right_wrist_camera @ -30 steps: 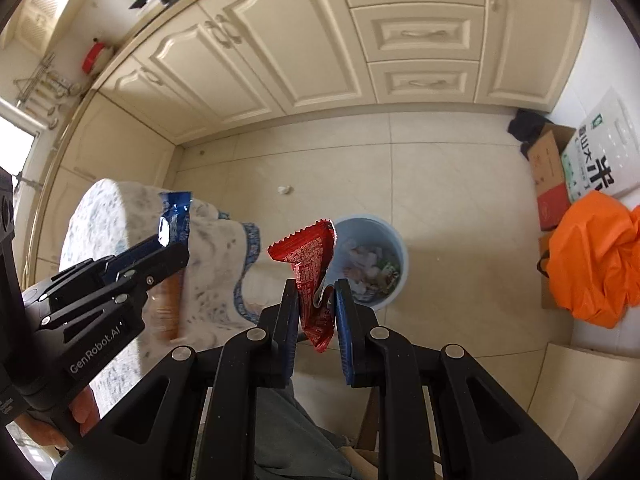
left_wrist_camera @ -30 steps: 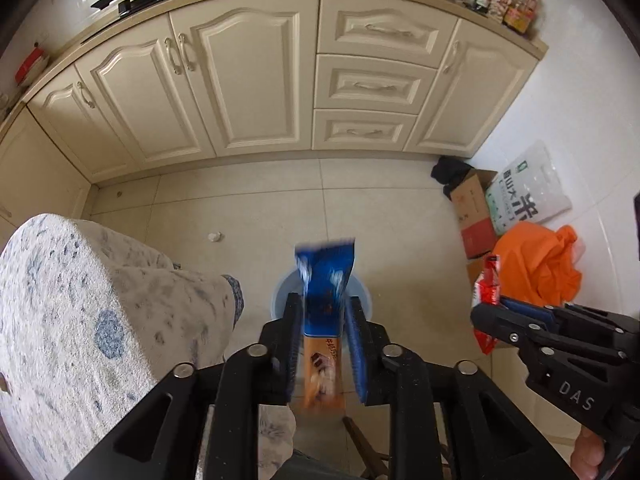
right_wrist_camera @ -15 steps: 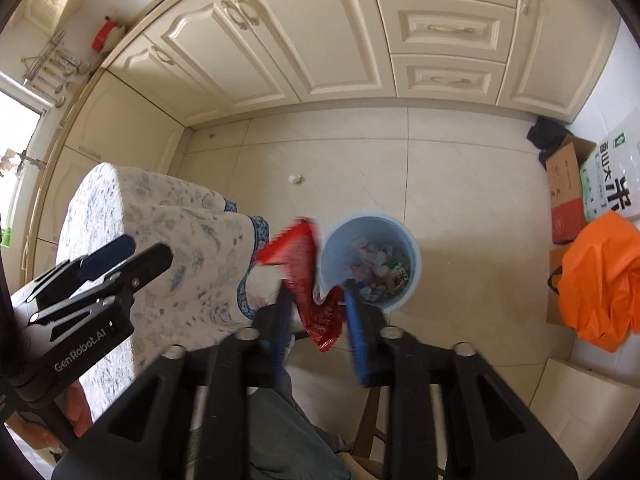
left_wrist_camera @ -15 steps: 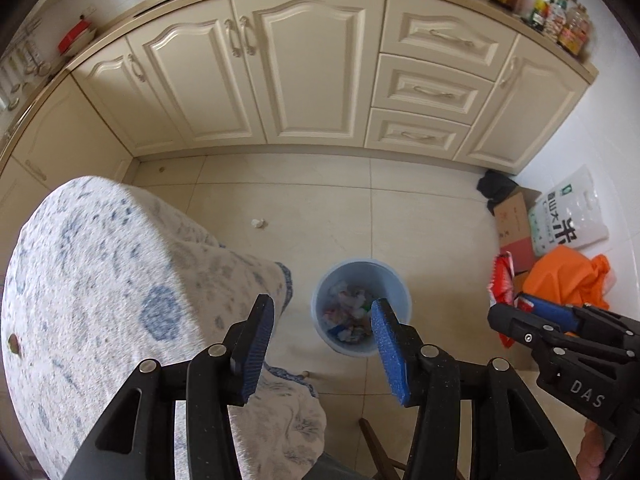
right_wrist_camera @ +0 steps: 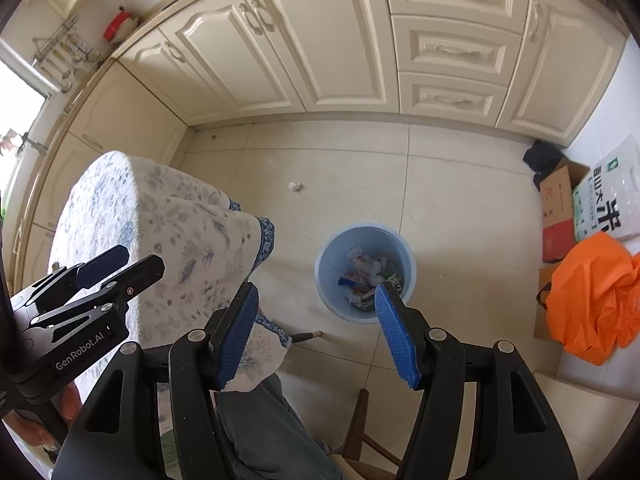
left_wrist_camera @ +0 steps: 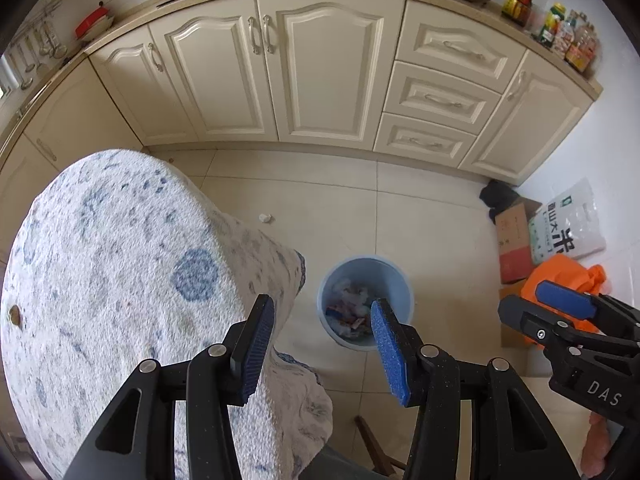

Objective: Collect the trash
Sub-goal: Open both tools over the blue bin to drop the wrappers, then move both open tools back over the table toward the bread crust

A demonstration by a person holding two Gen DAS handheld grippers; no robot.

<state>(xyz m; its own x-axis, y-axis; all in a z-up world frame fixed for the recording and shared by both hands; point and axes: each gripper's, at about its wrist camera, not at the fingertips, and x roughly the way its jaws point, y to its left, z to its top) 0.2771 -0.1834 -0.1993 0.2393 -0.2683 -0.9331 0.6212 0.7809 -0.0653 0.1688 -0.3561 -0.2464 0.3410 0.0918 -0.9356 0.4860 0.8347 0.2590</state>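
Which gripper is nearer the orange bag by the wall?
Right. The right gripper hangs over the floor between the blue bin and the orange bag; the left gripper is beyond it, beside the table.

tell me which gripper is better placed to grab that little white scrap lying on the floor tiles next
Probably the left. Both the left gripper and right gripper are open and empty above the blue trash bin. The white scrap lies beyond the table's cloth edge, toward the left gripper's side.

Tiled floor (left_wrist_camera: 340,208), blue trash bin (left_wrist_camera: 362,276) on it, white crumpled scrap (left_wrist_camera: 265,218), cardboard box (left_wrist_camera: 514,236), orange bag (right_wrist_camera: 592,296)
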